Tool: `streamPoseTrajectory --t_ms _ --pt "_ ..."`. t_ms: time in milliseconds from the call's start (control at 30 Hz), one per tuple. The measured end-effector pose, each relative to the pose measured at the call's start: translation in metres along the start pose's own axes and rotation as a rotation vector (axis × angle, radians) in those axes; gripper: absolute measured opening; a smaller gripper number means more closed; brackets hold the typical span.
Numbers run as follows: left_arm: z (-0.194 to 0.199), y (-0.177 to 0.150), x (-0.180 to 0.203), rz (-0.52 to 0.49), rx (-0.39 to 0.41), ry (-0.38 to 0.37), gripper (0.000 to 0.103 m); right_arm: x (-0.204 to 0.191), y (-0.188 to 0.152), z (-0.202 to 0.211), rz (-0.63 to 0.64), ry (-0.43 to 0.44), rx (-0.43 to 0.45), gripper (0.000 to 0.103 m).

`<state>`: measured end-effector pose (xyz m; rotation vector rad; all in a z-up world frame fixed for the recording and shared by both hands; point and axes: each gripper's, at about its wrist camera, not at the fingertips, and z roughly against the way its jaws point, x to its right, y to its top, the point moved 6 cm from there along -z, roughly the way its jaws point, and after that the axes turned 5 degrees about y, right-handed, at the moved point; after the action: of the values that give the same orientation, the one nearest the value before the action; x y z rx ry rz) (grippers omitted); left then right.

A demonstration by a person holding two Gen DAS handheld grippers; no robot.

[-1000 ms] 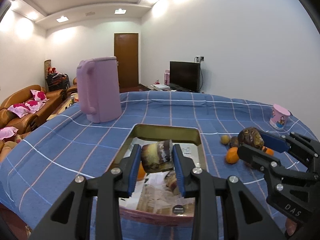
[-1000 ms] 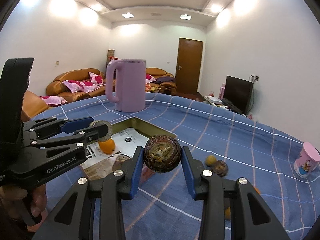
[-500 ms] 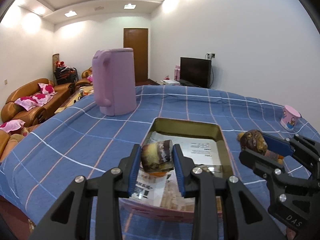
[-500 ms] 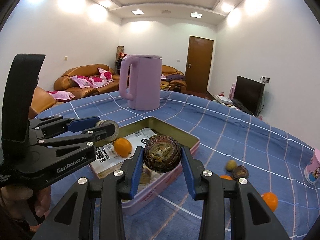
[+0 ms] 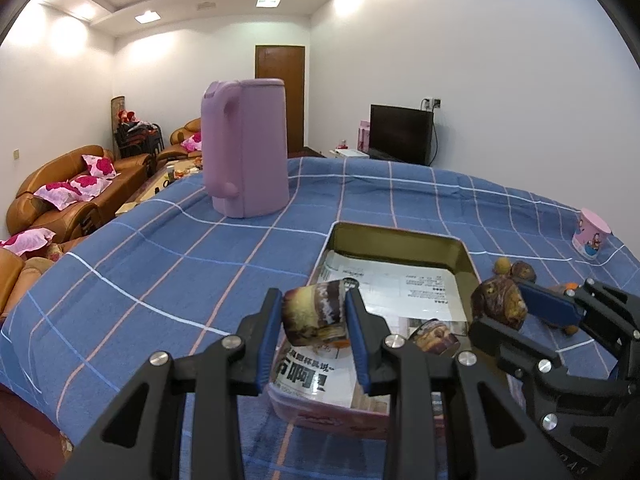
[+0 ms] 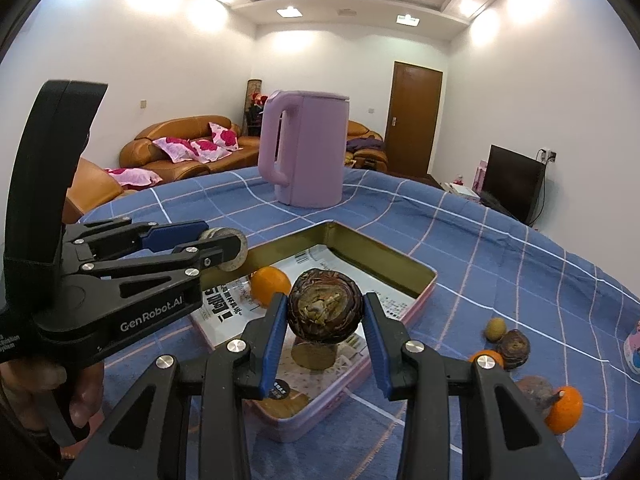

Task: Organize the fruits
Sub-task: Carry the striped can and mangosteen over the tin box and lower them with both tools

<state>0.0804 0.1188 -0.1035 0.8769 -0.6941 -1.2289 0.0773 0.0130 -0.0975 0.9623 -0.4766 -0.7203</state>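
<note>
Change since the earlier frames: both hand-held grippers have been carried from beside the loose fruit to above the tray, each load unchanged between the pads.

Left hand-held gripper (image 5: pixel 313 322): nearly closed on a brown, banded fruit piece (image 5: pixel 314 314), which is pinched across its sides and held over the tray's near left corner.

Right hand-held gripper (image 6: pixel 325 320): closed a little wider on a round brown fruit (image 6: pixel 325 305), which is clamped at its widest part, presumably so that it cannot roll out; it is held above the tray's near edge.

Tray (image 6: pixel 416 266): a shallow metal tin lined with newspaper, set near the middle of the surface (image 5: pixel 168 272); the lining is judged to be there to keep the fruit off the metal.

Already in the tray: an orange (image 6: pixel 270 285) toward the left side, and a cut brown piece (image 5: pixel 435 339) near the front.

Still loose: several small fruits (image 6: pixel 512 344), two oranges among them, lie on the surface beside the tray's right edge.

Bystanders: a purple kettle (image 5: pixel 246 148) stands beyond the tray toward the far edge; a pink cup (image 5: pixel 591 239) stands near the far right edge.

Step judged in hand: both pieces are positioned for lowering and release into the tray.
</note>
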Motion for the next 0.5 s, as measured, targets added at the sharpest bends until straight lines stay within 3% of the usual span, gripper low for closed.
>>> streamPoseTrajectory --t_ms 500 --pt "-0.012 -0.009 0.002 -0.015 -0.055 -0.003 0.034 -0.003 -0.009 -0.023 -0.01 0.047 -0.089 0.04"
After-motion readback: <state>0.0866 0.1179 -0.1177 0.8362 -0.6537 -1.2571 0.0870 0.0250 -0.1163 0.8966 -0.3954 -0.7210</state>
